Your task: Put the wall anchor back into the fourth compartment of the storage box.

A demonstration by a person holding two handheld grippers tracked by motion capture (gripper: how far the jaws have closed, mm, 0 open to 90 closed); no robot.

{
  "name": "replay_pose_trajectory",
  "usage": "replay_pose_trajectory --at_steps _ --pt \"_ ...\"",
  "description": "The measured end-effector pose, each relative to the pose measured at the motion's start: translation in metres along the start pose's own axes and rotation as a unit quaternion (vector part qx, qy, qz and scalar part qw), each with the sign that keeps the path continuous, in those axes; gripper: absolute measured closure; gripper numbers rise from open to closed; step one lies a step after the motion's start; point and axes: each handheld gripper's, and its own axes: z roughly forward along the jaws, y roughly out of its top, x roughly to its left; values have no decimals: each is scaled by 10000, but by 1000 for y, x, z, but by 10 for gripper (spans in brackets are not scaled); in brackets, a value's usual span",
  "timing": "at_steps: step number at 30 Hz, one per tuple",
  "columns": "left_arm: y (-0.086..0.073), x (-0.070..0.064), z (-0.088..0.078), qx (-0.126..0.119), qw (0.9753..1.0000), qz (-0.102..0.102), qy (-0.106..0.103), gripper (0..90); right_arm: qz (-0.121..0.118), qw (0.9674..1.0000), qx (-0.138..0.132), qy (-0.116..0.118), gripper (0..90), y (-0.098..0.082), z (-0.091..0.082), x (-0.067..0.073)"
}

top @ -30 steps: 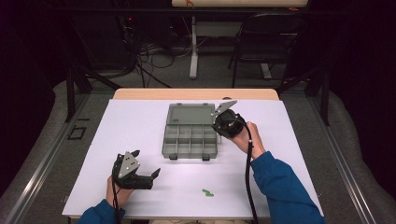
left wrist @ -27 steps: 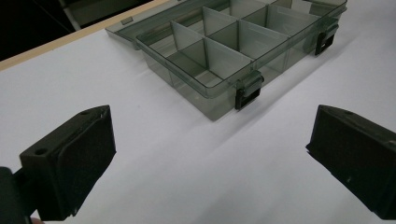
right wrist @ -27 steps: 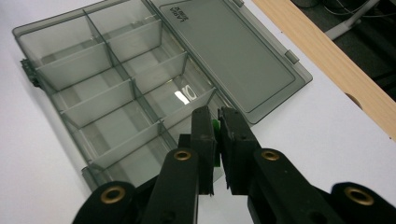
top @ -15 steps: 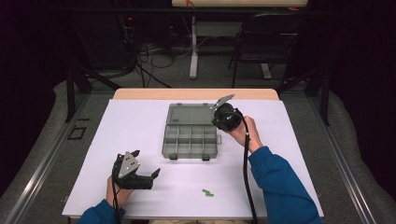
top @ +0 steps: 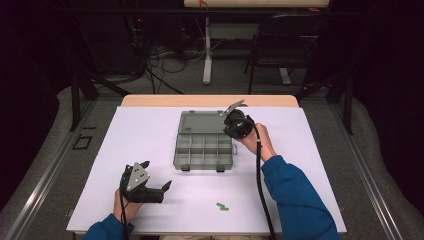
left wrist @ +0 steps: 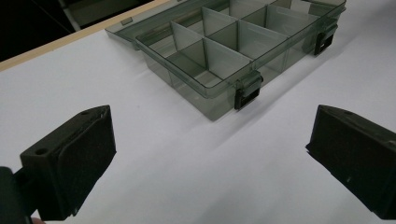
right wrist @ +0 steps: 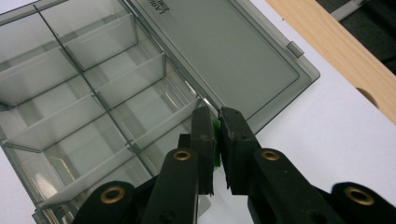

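From the high view, a smoky grey clear plastic compartment box (top: 205,150) lies open near the middle of the white-covered table (top: 150,130), its flat lid (top: 202,122) folded back on the far side. The right tongs (top: 231,111) hang over the box's far right corner, where tray and lid meet, held by a hand in a blue sleeve (top: 295,195). The left tongs (top: 156,176) rest low at the near left of the table, well apart from the box, their jaws spread wide. Two small green pieces (top: 222,206) lie on the table near the front edge, between the two forearms.

In the left gripper view, the left tongs (left wrist: 210,154) stand wide apart with nothing but bare white table between the pads. Beyond them sits the compartment box (left wrist: 224,51), its dividers upright and two black latches (left wrist: 247,88) on the near wall.

In the right gripper view, the right tongs (right wrist: 217,140) are pressed together on a small bright green piece (right wrist: 216,140), a sliver of which shows between the pads. The piece sits above the edge of the box where the last row of compartments (right wrist: 154,102) meets the hinge of the lid (right wrist: 224,56). The light wooden table edge (right wrist: 345,51) runs across the upper right corner.
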Motion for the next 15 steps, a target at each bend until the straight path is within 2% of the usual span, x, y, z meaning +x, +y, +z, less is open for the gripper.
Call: replay_pose_trajectory --at_steps 15 --pt "0 0 -1 -27 10000 -4 21 1 50 9995 295 121 842 0 26 4"
